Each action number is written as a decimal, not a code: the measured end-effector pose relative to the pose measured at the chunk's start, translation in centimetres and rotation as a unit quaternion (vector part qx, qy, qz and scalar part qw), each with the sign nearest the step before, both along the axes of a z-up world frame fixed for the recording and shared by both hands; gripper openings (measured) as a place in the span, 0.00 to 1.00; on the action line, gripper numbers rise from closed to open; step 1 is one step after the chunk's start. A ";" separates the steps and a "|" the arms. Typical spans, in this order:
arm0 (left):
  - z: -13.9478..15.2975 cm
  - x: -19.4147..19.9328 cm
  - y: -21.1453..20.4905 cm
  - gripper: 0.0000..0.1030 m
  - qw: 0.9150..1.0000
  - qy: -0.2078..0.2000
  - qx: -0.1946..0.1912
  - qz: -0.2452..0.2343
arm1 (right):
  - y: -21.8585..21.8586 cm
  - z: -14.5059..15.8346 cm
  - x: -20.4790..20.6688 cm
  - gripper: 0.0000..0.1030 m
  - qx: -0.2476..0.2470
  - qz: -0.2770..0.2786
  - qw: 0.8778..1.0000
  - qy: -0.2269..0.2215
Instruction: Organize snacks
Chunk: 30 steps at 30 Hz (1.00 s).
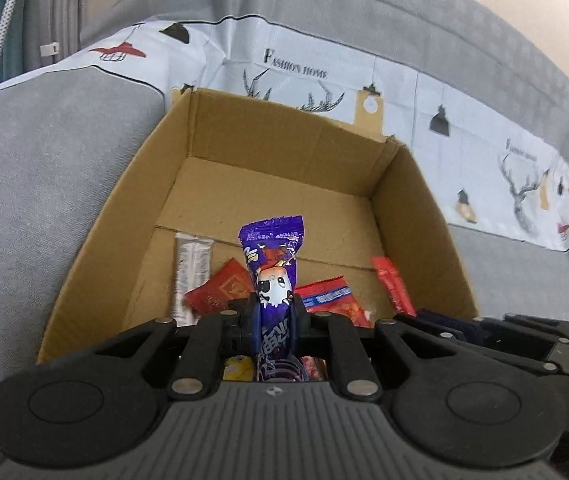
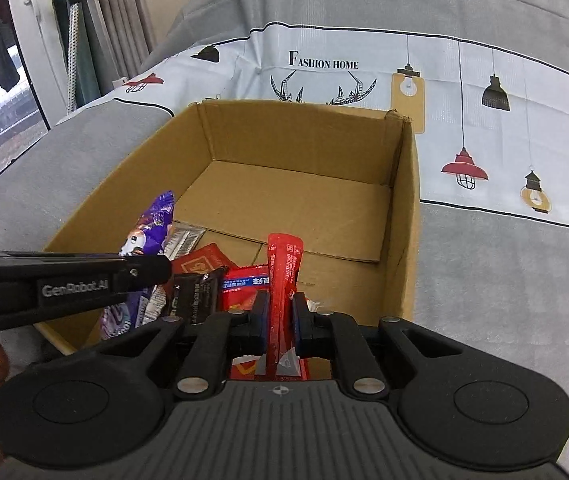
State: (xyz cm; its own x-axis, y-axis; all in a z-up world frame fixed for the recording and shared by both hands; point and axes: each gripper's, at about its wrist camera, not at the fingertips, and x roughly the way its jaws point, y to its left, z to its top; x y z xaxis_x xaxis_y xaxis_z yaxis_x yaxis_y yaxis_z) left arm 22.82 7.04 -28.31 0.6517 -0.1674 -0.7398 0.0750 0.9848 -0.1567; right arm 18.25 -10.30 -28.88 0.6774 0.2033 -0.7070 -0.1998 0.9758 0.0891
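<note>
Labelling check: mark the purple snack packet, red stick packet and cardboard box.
purple snack packet (image 1: 272, 280), left wrist view, cartoon face on its front.
red stick packet (image 2: 284, 268), right wrist view, upper half.
cardboard box (image 2: 304, 148), right wrist view, far inner wall.

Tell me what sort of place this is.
Most likely a home living room: the cardboard box of snacks sits on a grey upholstered sofa draped with a printed "Fashion Home" cover, and curtains hang by a window behind.

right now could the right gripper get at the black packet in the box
Probably not yet: the right gripper is closed on a red stick packet. The black packet lies just left of it in the cardboard box, partly under the left gripper.
</note>
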 end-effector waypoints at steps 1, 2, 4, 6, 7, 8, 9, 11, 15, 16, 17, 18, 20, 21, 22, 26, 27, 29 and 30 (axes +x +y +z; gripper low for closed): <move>0.5 0.0 0.2 0.43 1.000 0.013 -0.004 0.016 | 0.0 0.2 0.0 0.33 -0.005 -0.005 1.000 0.008; 1.2 -0.2 0.5 0.74 0.999 0.025 -0.008 0.031 | 0.1 0.5 -0.2 0.51 -0.010 -0.007 1.000 0.012; 4.0 -1.6 0.7 0.87 0.999 0.012 -0.009 0.036 | 0.3 1.9 -1.4 0.50 -0.019 0.001 1.000 0.006; 7.3 -3.8 0.4 0.91 1.000 -0.019 0.007 0.023 | 0.2 4.2 -3.3 0.50 -0.009 -0.005 1.000 0.006; 8.9 -4.8 0.2 0.98 0.999 -0.023 0.012 0.021 | 0.3 5.3 -4.3 0.50 -0.003 -0.003 1.000 0.007; 10.4 -6.0 0.0 0.99 0.999 -0.025 0.015 0.021 | 0.3 6.6 -5.4 0.51 0.000 -0.001 1.000 0.006; 12.0 -7.3 -0.3 0.99 0.999 -0.030 0.015 0.022 | 0.4 8.0 -6.5 0.52 0.001 -0.004 1.000 0.002; 14.9 -10.0 -0.8 1.00 0.999 -0.039 0.014 0.021 | 0.1 10.7 -8.6 0.70 0.015 -0.013 1.000 -0.005; 19.0 -14.9 -2.6 1.00 0.997 -0.048 0.037 0.039 | -1.1 16.4 -13.1 0.90 0.071 -0.009 0.997 -0.026; 19.8 -16.0 -2.9 1.00 0.997 -0.051 0.040 0.045 | -0.9 17.5 -14.0 0.91 0.057 -0.010 0.998 -0.034; 20.7 -17.0 -3.3 1.00 0.996 -0.052 0.047 0.047 | -0.8 18.4 -15.1 0.93 0.044 -0.012 0.998 -0.043; 21.5 -18.0 -3.8 1.00 0.996 -0.054 0.053 0.043 | -0.7 19.1 -16.2 0.93 0.040 -0.016 0.998 -0.045; 22.9 -20.0 -4.6 1.00 0.996 -0.062 0.060 0.033 | -1.0 20.3 -17.8 0.95 0.047 -0.022 0.998 -0.034; 23.5 -21.0 -5.0 1.00 0.995 -0.066 0.065 0.029 | -1.0 20.8 -18.4 0.95 0.046 -0.026 0.998 -0.029; 24.1 -21.6 -5.3 1.00 0.995 -0.069 0.071 0.027 | -1.0 21.2 -18.9 0.95 0.042 -0.030 0.998 -0.025; 25.9 -23.6 -6.0 1.00 0.994 -0.066 0.081 0.031 | -1.2 22.9 -20.9 0.96 0.036 -0.046 0.998 -0.027; 26.1 -23.8 -6.2 1.00 0.994 -0.064 0.086 0.030 | -1.2 23.1 -21.4 0.96 0.031 -0.051 0.998 -0.029; 26.5 -24.3 -6.4 1.00 0.993 -0.067 0.094 0.030 | -1.2 23.4 -22.0 0.97 0.028 -0.059 0.997 -0.034; 26.7 -24.6 -6.5 1.00 0.993 -0.067 0.097 0.032 | -1.2 23.5 -22.2 0.97 0.030 -0.061 0.997 -0.032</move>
State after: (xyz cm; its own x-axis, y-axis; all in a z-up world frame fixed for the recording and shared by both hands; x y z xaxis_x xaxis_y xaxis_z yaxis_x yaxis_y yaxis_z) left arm -1.77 0.58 -1.57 0.7508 0.0147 -0.6604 0.0190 0.9989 0.0438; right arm -4.00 -11.54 -5.35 0.7430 0.1573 -0.6505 -0.0872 0.9865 0.1389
